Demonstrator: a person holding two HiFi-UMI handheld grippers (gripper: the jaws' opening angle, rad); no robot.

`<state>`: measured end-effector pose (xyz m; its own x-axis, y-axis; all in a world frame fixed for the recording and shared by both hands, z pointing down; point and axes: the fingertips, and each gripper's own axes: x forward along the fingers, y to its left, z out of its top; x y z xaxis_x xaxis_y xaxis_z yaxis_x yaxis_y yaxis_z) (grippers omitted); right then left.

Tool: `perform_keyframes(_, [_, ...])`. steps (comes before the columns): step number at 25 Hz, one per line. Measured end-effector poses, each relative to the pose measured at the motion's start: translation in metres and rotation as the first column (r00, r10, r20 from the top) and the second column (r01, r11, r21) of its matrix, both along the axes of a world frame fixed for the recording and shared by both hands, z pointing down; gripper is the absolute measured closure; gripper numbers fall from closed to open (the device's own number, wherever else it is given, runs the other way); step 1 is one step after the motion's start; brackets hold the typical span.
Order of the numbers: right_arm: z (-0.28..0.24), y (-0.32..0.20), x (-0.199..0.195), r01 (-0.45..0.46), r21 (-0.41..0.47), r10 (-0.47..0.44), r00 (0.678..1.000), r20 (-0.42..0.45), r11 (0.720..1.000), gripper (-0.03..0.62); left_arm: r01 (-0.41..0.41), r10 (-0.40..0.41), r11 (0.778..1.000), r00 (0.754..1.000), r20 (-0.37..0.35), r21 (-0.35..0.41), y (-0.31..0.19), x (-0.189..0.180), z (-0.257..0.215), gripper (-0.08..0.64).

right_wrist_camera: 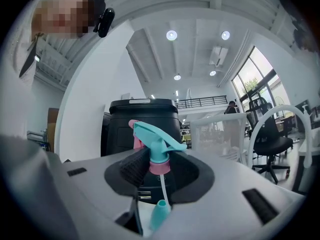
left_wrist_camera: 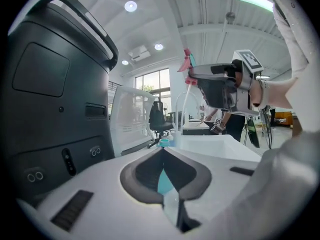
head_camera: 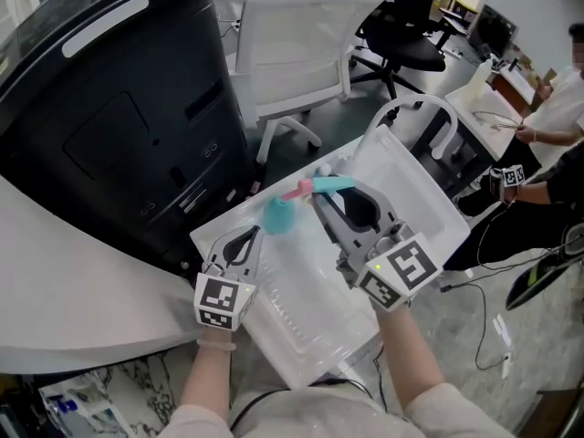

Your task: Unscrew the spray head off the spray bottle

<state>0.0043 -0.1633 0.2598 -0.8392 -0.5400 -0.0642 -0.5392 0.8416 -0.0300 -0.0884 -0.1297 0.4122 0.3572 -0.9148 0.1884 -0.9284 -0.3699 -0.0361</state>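
Observation:
My right gripper [head_camera: 321, 195] is shut on the teal and pink spray head [head_camera: 325, 186], which is off the bottle and held in the air. In the right gripper view the spray head [right_wrist_camera: 157, 140] sits between the pads of that gripper [right_wrist_camera: 156, 156], with its thin tube hanging toward the camera. The small teal bottle [head_camera: 280, 217] stands on the white tray [head_camera: 420, 181], just past the tips of my left gripper [head_camera: 255, 234]. Seen in its own view, the left gripper [left_wrist_camera: 162, 150] has its tips meeting, and the bottle [left_wrist_camera: 163, 142] shows beyond them.
A large black machine [head_camera: 119, 126] fills the left, beside a curved white table [head_camera: 73, 272]. A white chair [head_camera: 301, 44] and a black office chair [head_camera: 411, 35] stand behind the tray. A person [head_camera: 557, 126] is at the right edge.

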Motion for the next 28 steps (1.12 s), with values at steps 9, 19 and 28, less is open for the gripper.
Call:
perform_keyframes(9, [0.022,0.027,0.025,0.009,-0.045,-0.011,0.999,-0.048,0.999,0.46,0.046,-0.046,0.999,0.999,-0.006,0.006,0.031,0.007,-0.009,0.555])
perform_keyframes(19, [0.043,0.058,0.052,0.023,-0.071,-0.029,0.997,-0.077,0.997,0.46,0.107,-0.106,0.994,0.994,-0.03,0.028,0.068,0.009,-0.021,0.555])
perform_keyframes(28, [0.051,0.075,0.066,0.025,-0.086,-0.031,0.997,-0.067,0.996,0.461,0.158,-0.155,0.985,0.987,-0.051,0.068,0.093,0.012,-0.033,0.555])
